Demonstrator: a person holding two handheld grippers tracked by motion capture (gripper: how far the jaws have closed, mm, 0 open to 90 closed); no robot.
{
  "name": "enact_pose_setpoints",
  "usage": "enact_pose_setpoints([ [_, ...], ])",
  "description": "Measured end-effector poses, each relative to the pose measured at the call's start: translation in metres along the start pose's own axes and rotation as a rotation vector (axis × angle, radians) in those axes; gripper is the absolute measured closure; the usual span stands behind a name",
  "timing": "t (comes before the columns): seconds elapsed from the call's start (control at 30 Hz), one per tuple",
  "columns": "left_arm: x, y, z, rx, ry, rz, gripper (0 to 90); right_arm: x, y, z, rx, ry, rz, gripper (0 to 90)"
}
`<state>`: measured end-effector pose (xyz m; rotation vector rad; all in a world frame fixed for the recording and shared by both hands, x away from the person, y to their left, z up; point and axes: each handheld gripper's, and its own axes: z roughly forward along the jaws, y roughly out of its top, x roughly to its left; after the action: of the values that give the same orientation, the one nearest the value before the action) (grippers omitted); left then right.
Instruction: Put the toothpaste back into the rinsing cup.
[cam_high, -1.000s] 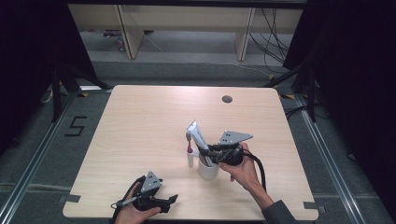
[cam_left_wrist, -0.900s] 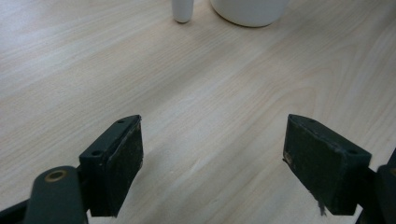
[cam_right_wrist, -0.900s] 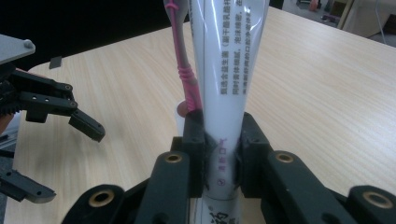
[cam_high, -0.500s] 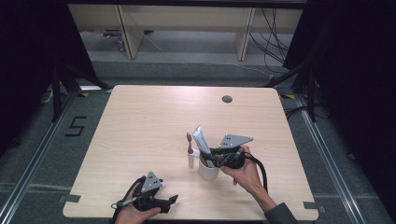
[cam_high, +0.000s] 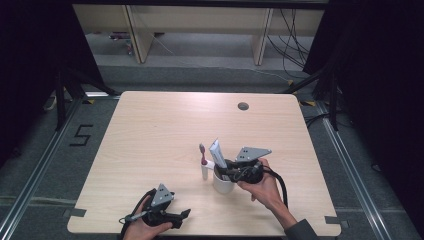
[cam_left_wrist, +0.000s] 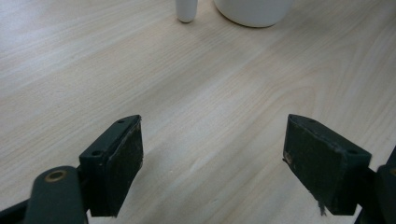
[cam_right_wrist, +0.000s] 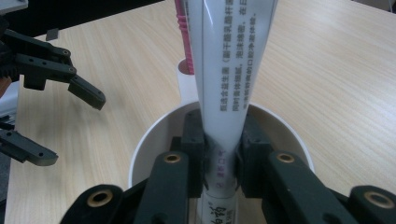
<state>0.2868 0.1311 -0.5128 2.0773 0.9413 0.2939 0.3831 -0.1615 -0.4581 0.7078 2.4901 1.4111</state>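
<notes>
A white cup (cam_high: 223, 185) stands on the wooden table (cam_high: 160, 130) near its front. My right gripper (cam_high: 226, 170) reaches into the cup and is shut on a white toothpaste tube (cam_high: 216, 151), which sticks up and leans to the left. In the right gripper view the jaws clamp the tube (cam_right_wrist: 233, 70) just inside the cup rim (cam_right_wrist: 140, 149). A toothbrush (cam_high: 203, 162) with a white handle and pink top stands upright just left of the cup. My left gripper (cam_high: 175, 216) rests open at the front edge, empty (cam_left_wrist: 212, 163).
A small round cable hole (cam_high: 243, 106) sits near the table's far edge. The cup's base (cam_left_wrist: 252, 11) and the toothbrush's foot (cam_left_wrist: 186, 9) lie ahead of the left gripper. Shelving and cables stand beyond the table.
My right gripper has sunk a little and shifted right, bringing the toothpaste tube lower into the cup. The left gripper has stayed in place.
</notes>
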Motion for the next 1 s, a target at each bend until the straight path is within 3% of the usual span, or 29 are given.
enact_pose_setpoints([
  [0.13, 0.000, 0.000, 0.000, 0.008, -0.002, 0.006, 19.4, -0.001, 0.001, -0.003, -0.022, -0.016, 0.006, 71.8],
  [0.33, 0.000, 0.000, 0.000, 0.003, -0.002, 0.000, 19.5, 0.000, 0.001, -0.009, -0.028, -0.001, 0.037, 67.8],
  [0.4, 0.002, 0.001, 0.000, 0.015, 0.006, 0.017, 19.5, 0.000, 0.003, -0.011, -0.031, 0.005, 0.039, 64.2],
  [0.47, 0.001, 0.000, 0.000, 0.005, 0.002, 0.007, 19.5, 0.000, 0.004, -0.014, -0.039, 0.009, 0.057, 60.8],
  [0.5, 0.001, 0.000, -0.001, 0.005, 0.002, 0.007, 19.4, -0.001, 0.005, -0.016, -0.058, -0.014, 0.048, 58.7],
  [0.73, 0.001, 0.001, -0.001, 0.003, 0.004, 0.001, 19.5, -0.003, 0.008, -0.033, -0.085, 0.023, 0.103, 44.9],
  [1.0, 0.001, 0.001, -0.001, 0.003, 0.005, 0.001, 19.4, -0.014, 0.004, -0.054, -0.116, -0.038, 0.147, 41.3],
])
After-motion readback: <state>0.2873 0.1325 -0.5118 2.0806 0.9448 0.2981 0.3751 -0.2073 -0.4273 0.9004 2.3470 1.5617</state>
